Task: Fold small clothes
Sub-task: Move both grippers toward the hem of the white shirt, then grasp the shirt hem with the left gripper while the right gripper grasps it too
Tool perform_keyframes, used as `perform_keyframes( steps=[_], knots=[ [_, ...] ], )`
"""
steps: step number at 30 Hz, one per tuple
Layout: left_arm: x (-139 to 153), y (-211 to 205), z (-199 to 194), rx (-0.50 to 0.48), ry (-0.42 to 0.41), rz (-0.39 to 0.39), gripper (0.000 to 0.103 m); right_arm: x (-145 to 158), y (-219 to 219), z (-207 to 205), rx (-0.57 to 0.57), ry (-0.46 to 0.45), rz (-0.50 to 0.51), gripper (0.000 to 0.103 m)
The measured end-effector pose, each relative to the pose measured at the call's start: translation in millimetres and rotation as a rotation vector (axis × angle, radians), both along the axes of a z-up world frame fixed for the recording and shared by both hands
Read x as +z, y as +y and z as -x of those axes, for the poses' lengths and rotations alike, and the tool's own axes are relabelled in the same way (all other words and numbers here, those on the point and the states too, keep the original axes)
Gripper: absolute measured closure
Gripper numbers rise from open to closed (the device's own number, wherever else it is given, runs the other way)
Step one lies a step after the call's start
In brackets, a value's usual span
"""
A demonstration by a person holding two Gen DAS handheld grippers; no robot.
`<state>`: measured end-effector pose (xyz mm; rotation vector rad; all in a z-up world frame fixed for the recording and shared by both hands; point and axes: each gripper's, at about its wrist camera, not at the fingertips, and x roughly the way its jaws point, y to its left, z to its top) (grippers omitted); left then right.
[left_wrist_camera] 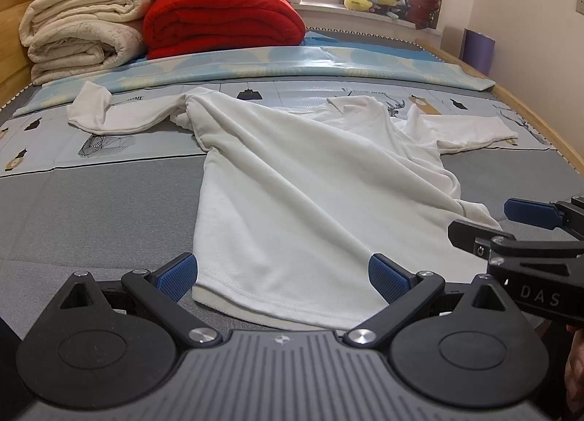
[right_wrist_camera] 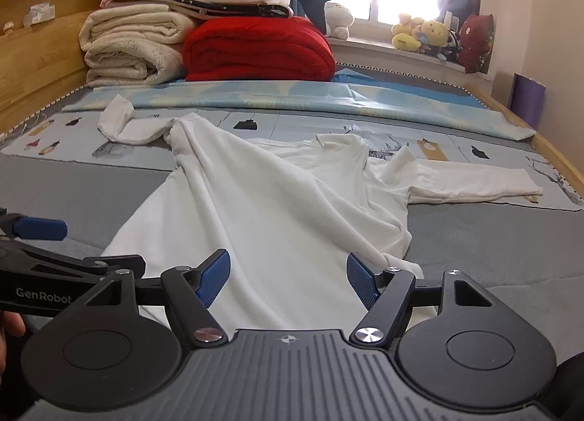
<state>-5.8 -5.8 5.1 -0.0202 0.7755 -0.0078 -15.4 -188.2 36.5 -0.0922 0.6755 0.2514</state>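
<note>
Both jaws you are holding wide: left gripper is showing the shirt hem, right gripper is hiding it.

Soft matt cloth shirt on wood-framed bed

I see a plain white shirt on grey bedding, a pale blue printed sheet, a red quilt, and cream blankets.

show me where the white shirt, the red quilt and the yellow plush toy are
white shirt (left_wrist_camera: pixel 292 194), left wrist view, middle of the body panel
red quilt (left_wrist_camera: pixel 222 19), left wrist view, front of the folded stack
yellow plush toy (right_wrist_camera: pixel 436 32), right wrist view, its face
</note>
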Motion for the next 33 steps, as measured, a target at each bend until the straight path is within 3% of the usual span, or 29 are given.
perform_keyframes(
  steps=[7,9,11,13,20,22,25,29,33],
  knots=[
    [-1,-2,-1,0.001,-0.018,-0.018,0.002,0,2,-1,-0.001,0.005,0.002,0.031],
    [-1,-1,1,0.002,-0.031,-0.017,0.008,2,0,-2,-0.015,-0.001,-0.008,0.031],
    [-2,1,0,-0.002,-0.025,-0.017,0.038,5,-5,-3,-0.036,-0.017,-0.022,0.031],
    [-3,8,-3,0.005,-0.009,-0.017,0.053,11,-15,-7,-0.076,-0.039,-0.039,0.032],
    [7,57,-28,0.032,-0.007,-0.006,0.056,42,-100,-41,-0.244,-0.088,-0.105,0.042],
    [9,73,-44,0.013,0.009,-0.021,0.056,39,-127,-55,-0.28,-0.046,-0.112,0.044],
    [-4,97,-73,-0.018,0.045,-0.021,0.055,18,-151,-75,-0.282,0.127,-0.187,0.044],
    [-36,130,-96,0.088,0.165,0.155,0.055,-20,-151,-79,-0.265,0.274,-0.203,0.044],
    [-56,134,-103,0.112,0.226,0.208,0.055,-45,-146,-77,-0.247,0.399,-0.191,0.042]
  ],
)
